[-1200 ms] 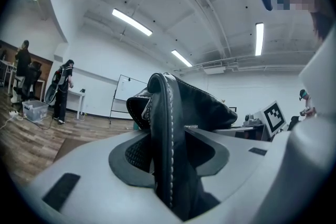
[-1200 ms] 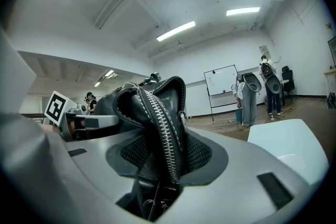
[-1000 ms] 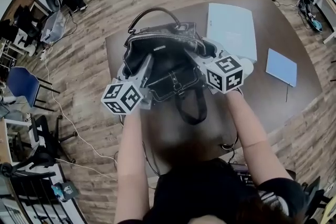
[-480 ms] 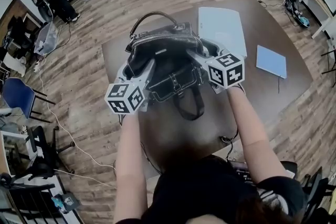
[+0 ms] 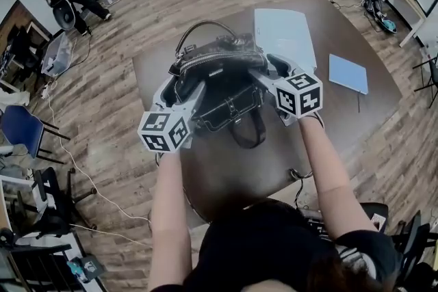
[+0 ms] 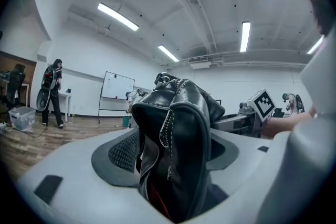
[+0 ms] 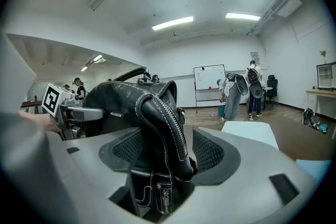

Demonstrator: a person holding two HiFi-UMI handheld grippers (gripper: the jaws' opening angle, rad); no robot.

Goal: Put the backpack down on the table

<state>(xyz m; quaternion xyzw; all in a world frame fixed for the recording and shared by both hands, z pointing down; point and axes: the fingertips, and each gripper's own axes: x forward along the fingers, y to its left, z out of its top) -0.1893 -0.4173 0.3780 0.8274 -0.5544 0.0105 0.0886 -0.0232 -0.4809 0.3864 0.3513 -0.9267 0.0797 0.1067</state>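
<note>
Mid-frame on the table (image 5: 342,120), left gripper (image 5: 181,87) and right gripper (image 5: 268,70) are opening their fingers, black leather backpack (image 5: 219,89) folds between them.

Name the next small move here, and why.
Probably pull the left gripper and right gripper back toward the person: the backpack already sits on the table, and both sets of jaws are opening with its sides loose between them.

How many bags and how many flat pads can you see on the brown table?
Bags: 1, the black backpack
Flat pads: 2, the big whitish pad and the small light-blue pad
Total: 3
</note>
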